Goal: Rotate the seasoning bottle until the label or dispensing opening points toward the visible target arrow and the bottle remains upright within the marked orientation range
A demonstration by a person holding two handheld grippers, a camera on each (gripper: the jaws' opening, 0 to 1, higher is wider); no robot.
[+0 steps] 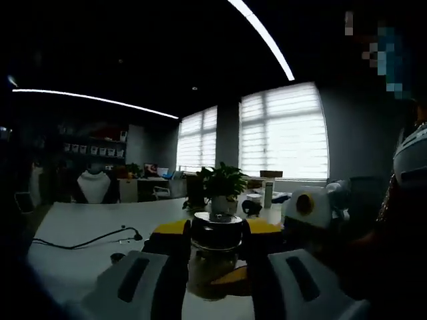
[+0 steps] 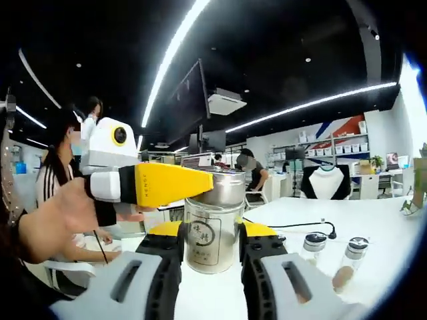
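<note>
Bottle axis is what matters; the seasoning bottle (image 2: 213, 230) stands upright on the white table (image 2: 373, 227) at centre-bottom of the right gripper view, straight ahead between the right gripper (image 2: 211, 248), whose jaws sit narrow against its glass sides, apparently holding it; its label faces this camera. From the left of that frame the left gripper (image 2: 167, 185) pinches the metal cap; in the left gripper view the cap (image 1: 217, 230) sits between its closed-in jaws. No target arrow is discernible.

bottle (image 1: 217, 250) — lower body hidden, dim | label (image 2: 203, 246) — characters unreadable
</note>
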